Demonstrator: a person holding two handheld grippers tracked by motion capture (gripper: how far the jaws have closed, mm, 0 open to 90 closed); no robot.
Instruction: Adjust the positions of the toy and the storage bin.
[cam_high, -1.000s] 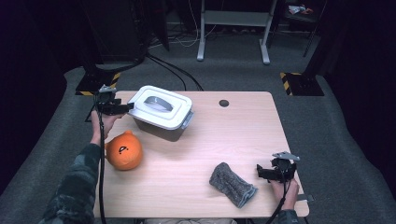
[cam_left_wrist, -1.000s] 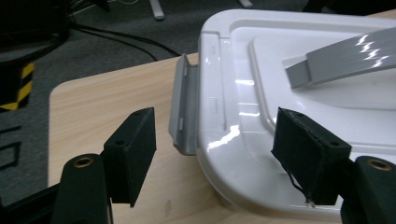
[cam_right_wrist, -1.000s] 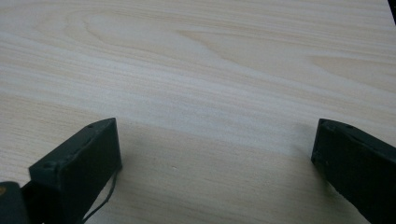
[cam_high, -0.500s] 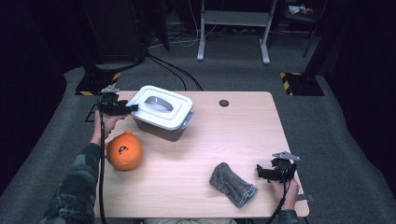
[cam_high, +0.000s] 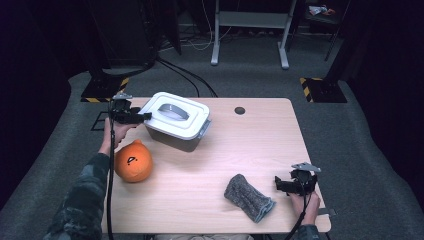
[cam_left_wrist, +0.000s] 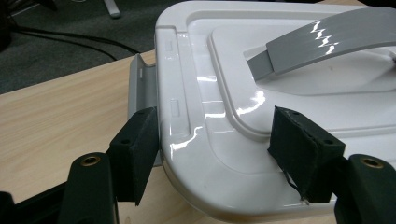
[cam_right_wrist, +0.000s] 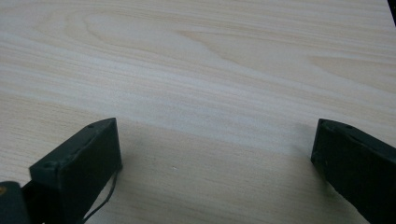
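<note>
A white lidded box (cam_high: 175, 125) with a grey handle (cam_left_wrist: 327, 37) stands at the table's back left. My left gripper (cam_high: 145, 116) reaches level to its left corner. In the left gripper view, the left gripper (cam_left_wrist: 215, 135) straddles the corner of the lid (cam_left_wrist: 210, 84). One pad sits against the rim just below the grey side latch (cam_left_wrist: 141, 86), and the other hovers over the lid top, so the jaws stand open. My right gripper (cam_high: 277, 184) rests open near the front right edge. The right gripper (cam_right_wrist: 215, 149) has bare wood between its jaws.
An orange plush ball (cam_high: 133, 161) lies in front of the box, beside the left forearm. A grey cloth (cam_high: 247, 197) lies just left of the right gripper. The wooden table (cam_high: 250, 140) has a dark cable hole (cam_high: 240, 110) at the back.
The left gripper has edged a little to the right, closer onto the box's corner. The right gripper, the cloth and the plush ball have stayed put.
</note>
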